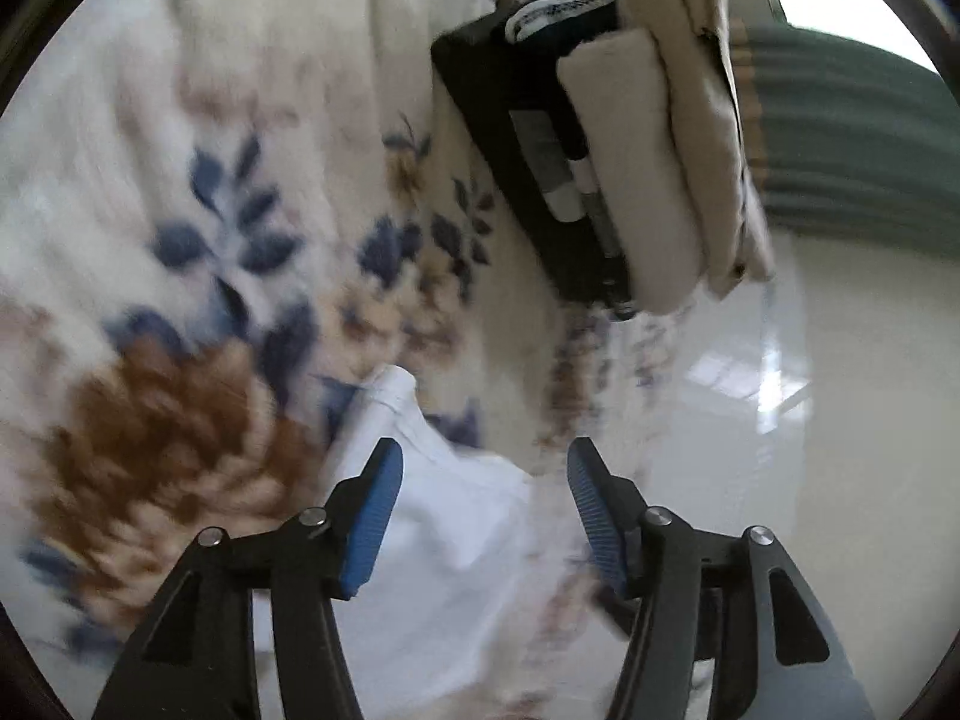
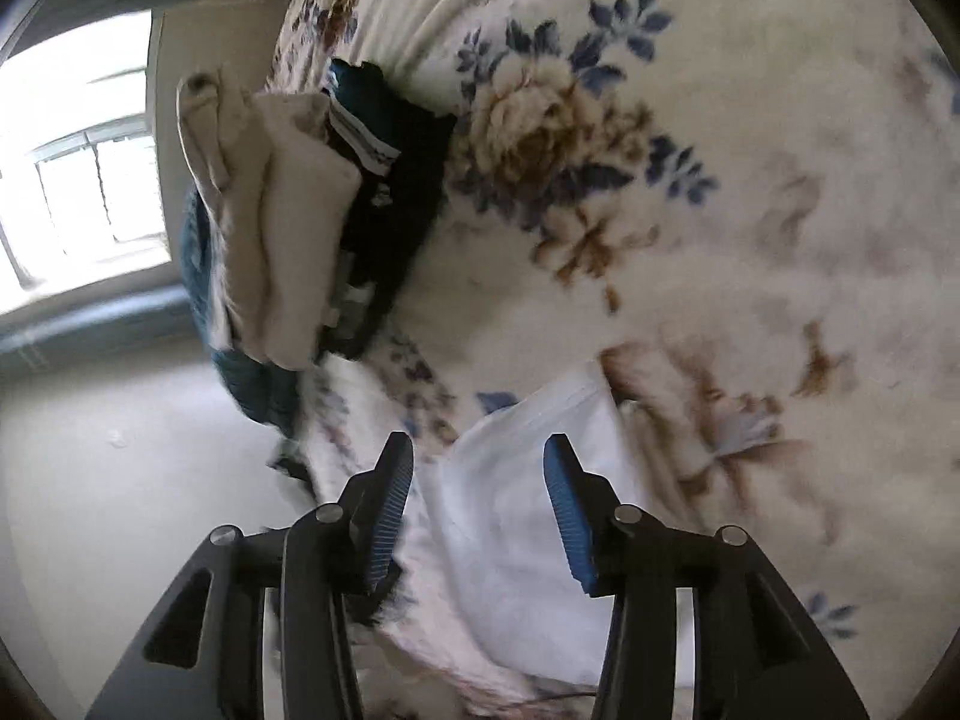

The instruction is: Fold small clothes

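White garment (image 1: 444, 516) lies on the floral blanket (image 1: 180, 210), near the bed's edge and well short of the stack of folded clothes (image 1: 606, 144), which sits at that same edge, presumably finished pieces parked clear. Left fingers (image 1: 485, 519) spread wide over the cloth, holding nothing. Right fingers (image 2: 478, 513) likewise wide apart, empty, straddling the garment. Both tools tilt down toward it. Views blurred; contact with the cloth cannot be told.

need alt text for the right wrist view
The right gripper is open, its blue-padded fingers either side of a white garment lying on a floral blanket. Beyond, at the blanket's edge, sits a stack of folded clothes.
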Action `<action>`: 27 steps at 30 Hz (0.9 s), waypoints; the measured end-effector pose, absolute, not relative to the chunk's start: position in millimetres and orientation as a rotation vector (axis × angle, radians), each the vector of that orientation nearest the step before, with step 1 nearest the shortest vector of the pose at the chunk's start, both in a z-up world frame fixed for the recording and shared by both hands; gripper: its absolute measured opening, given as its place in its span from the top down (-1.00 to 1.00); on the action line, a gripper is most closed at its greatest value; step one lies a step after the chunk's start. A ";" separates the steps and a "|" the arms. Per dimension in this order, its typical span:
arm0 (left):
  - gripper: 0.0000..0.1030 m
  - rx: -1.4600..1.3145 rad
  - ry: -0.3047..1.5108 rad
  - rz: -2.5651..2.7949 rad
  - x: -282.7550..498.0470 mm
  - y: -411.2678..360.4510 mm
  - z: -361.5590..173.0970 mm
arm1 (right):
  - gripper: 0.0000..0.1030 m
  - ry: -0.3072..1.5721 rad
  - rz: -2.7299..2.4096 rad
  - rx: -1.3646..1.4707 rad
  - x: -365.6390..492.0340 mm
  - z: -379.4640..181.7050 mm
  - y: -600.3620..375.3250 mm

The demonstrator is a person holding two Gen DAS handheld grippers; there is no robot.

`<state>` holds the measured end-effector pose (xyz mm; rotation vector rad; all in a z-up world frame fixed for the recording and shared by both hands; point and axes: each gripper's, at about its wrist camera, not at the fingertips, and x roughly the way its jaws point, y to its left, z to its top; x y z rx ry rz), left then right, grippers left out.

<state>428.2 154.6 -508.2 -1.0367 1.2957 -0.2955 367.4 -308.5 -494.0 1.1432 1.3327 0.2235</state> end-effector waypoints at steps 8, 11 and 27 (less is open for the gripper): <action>-0.03 -0.729 1.490 -0.345 430.1 121.9 -546.1 | 0.07 1.513 0.154 0.988 336.0 -533.5 -306.0; 0.87 -0.716 1.461 -0.358 437.4 113.0 -550.2 | 0.16 1.495 0.162 1.041 349.4 -549.6 -299.0; -0.13 -0.875 1.450 -0.266 437.1 155.3 -552.1 | 0.18 1.526 0.095 0.754 384.0 -528.4 -282.7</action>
